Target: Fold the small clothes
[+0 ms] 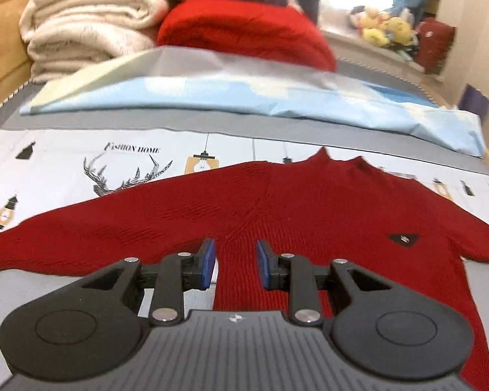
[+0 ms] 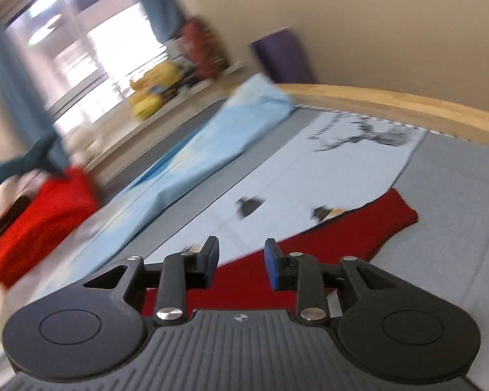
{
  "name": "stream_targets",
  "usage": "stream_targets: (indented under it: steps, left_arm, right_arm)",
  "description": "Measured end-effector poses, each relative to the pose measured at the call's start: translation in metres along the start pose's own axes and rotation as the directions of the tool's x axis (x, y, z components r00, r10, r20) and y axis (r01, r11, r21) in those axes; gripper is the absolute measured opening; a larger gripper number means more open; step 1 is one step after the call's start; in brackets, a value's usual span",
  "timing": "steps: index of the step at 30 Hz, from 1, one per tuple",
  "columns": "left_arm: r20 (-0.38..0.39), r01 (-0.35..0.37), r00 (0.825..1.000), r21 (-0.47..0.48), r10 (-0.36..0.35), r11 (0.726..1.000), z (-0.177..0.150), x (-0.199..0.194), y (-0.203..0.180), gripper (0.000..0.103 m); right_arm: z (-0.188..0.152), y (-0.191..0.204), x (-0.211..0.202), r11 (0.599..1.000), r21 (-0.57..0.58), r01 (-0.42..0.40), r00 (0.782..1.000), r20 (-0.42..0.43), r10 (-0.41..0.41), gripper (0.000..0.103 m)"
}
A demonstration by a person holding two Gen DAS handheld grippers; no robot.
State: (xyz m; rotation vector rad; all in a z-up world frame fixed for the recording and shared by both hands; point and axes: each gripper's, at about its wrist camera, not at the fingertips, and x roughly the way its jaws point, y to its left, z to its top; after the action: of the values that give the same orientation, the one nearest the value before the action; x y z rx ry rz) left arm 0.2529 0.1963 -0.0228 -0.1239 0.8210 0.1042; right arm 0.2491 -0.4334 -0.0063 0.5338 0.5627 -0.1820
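A small dark red knit sweater (image 1: 293, 208) lies flat on the bed, collar away from me, both sleeves spread out. A dark triangular badge (image 1: 403, 238) sits on its chest. My left gripper (image 1: 235, 262) is open and empty, just above the sweater's left underarm area. In the right wrist view, my right gripper (image 2: 241, 262) is open and empty, above the sweater's right sleeve (image 2: 358, 228), which runs out to its cuff on the grey sheet. That view is tilted and blurred.
A printed white cloth (image 1: 81, 169) lies under the sweater on the grey bed (image 1: 212, 123). Behind it are a light blue pillowcase (image 1: 244, 97), a folded red garment (image 1: 244, 32) and cream blankets (image 1: 88, 29). A wooden bed rail (image 2: 391, 101) borders the right side.
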Motion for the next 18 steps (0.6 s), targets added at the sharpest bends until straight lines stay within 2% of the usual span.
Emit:
stream_targets:
  steps: [3, 8, 10, 12, 15, 16, 17, 18]
  left_arm:
    - [0.016, 0.036, 0.999, -0.008, -0.036, 0.999, -0.022, -0.040, 0.008, 0.029]
    - [-0.020, 0.059, 0.998, -0.025, -0.060, 0.998, -0.090, -0.085, 0.015, 0.029]
    - [-0.054, 0.055, 0.997, -0.045, -0.057, 0.997, -0.122, -0.088, 0.020, 0.029]
    - [-0.106, 0.039, 0.993, -0.070, -0.046, 0.997, -0.151, -0.085, 0.023, 0.029]
    - [-0.233, 0.015, 0.972, -0.097, -0.038, 0.995, -0.182, -0.079, 0.027, 0.030]
    - [-0.251, 0.014, 0.967, -0.094, -0.038, 0.995, -0.188, -0.080, 0.026, 0.034]
    - [-0.247, 0.021, 0.968, -0.080, -0.040, 0.997, -0.194, -0.080, 0.026, 0.042]
    - [-0.240, 0.017, 0.970, -0.066, -0.032, 0.998, -0.200, -0.080, 0.027, 0.045]
  right_arm:
    - [-0.022, 0.013, -0.041, 0.994, -0.099, -0.041, 0.998, -0.058, 0.036, 0.043]
    - [-0.094, 0.010, -0.088, 0.986, -0.140, -0.086, 0.974, -0.220, 0.054, 0.044]
    - [-0.124, -0.002, -0.089, 0.991, -0.112, -0.076, 0.956, -0.290, 0.040, 0.044]
    - [-0.144, -0.007, -0.081, 0.988, -0.154, -0.023, 0.917, -0.396, -0.040, 0.044]
    - [-0.151, -0.009, -0.076, 0.981, -0.194, 0.000, 0.916, -0.395, -0.078, 0.044]
    - [-0.154, -0.011, -0.073, 0.979, -0.204, 0.001, 0.908, -0.410, -0.086, 0.044]
    - [-0.157, -0.014, -0.070, 0.979, -0.206, 0.011, 0.897, -0.430, -0.101, 0.044]
    - [-0.162, -0.018, -0.067, 0.979, -0.202, 0.030, 0.882, -0.455, -0.121, 0.044]
